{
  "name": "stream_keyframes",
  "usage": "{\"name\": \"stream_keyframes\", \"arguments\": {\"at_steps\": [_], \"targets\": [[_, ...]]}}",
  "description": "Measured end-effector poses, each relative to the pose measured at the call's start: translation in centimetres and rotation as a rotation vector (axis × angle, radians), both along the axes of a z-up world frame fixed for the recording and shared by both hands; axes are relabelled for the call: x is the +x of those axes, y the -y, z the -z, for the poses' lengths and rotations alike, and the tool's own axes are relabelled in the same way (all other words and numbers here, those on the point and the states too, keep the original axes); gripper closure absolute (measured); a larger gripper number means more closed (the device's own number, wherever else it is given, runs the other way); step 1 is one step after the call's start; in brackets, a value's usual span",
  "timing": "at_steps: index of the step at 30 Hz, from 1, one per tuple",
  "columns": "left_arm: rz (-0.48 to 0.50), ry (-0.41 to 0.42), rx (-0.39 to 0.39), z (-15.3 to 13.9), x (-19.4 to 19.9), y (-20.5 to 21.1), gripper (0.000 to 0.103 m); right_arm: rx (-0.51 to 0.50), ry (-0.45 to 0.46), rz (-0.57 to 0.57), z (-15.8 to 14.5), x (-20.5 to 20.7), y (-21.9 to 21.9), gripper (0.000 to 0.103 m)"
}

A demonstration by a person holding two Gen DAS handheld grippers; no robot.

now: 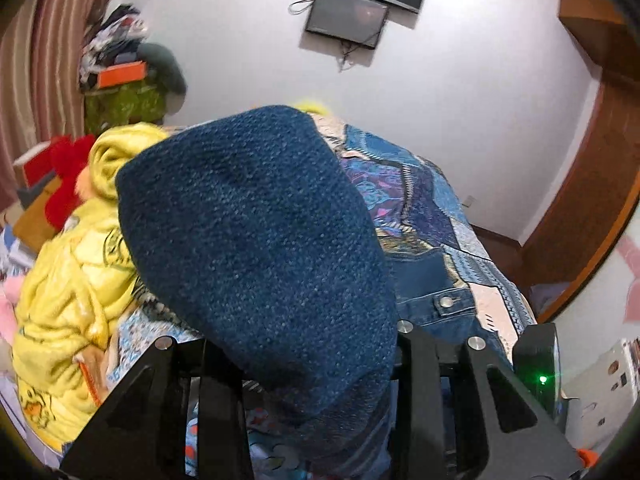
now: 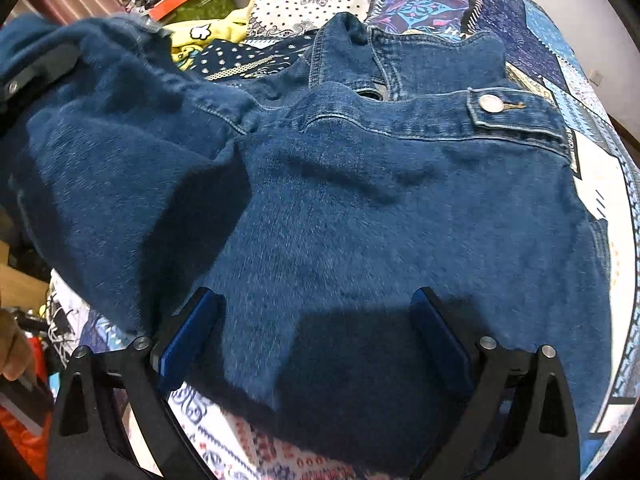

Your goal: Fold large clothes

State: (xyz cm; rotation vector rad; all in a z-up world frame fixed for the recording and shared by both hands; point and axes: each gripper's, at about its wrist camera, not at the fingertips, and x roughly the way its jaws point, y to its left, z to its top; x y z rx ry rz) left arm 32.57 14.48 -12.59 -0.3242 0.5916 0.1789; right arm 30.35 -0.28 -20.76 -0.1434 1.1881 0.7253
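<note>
A dark blue denim jacket [image 2: 360,208] lies spread on the patchwork bedspread [image 2: 540,32], collar at the far end, a metal button [image 2: 491,103] on its pocket flap. My right gripper [image 2: 316,340] is open, its blue-padded fingers [image 2: 188,336] resting on the near part of the denim. My left gripper [image 1: 320,392] is shut on a fold of the jacket [image 1: 260,240], which drapes over it and fills that view. In the right wrist view the left gripper [image 2: 24,80] holds the left side of the jacket lifted.
A yellow garment [image 1: 68,288] lies heaped at the left of the bed, beside red [image 1: 66,176] and pink cloth. A cluttered shelf with an orange box [image 1: 120,74] stands by the curtain. A wooden door frame [image 1: 580,200] is at the right. A hand [image 2: 14,352] shows at lower left.
</note>
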Motion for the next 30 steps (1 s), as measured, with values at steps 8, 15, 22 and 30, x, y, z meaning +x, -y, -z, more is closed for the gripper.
{"name": "stream_keyframes", "arguments": {"at_steps": [8, 15, 22, 30], "targets": [[0.182, 0.030, 0.142, -2.1, 4.2, 8.9, 0.072, 0.115, 0.117, 0.224, -5.1, -1.6, 9.9, 0.006], [0.433, -0.031, 0.265, 0.8, 5.7, 20.1, 0.074, 0.108, 0.173, 0.456, -6.9, -3.2, 19.3, 0.006], [0.661, -0.234, 0.452, 7.3, 5.0, 26.2, 0.074, 0.086, 0.143, 0.594, -6.3, -4.4, 25.8, 0.006], [0.713, -0.306, 0.436, 8.6, 2.6, 25.4, 0.064, 0.060, 0.133, 0.643, -6.0, -5.3, 28.6, 0.006]]}}
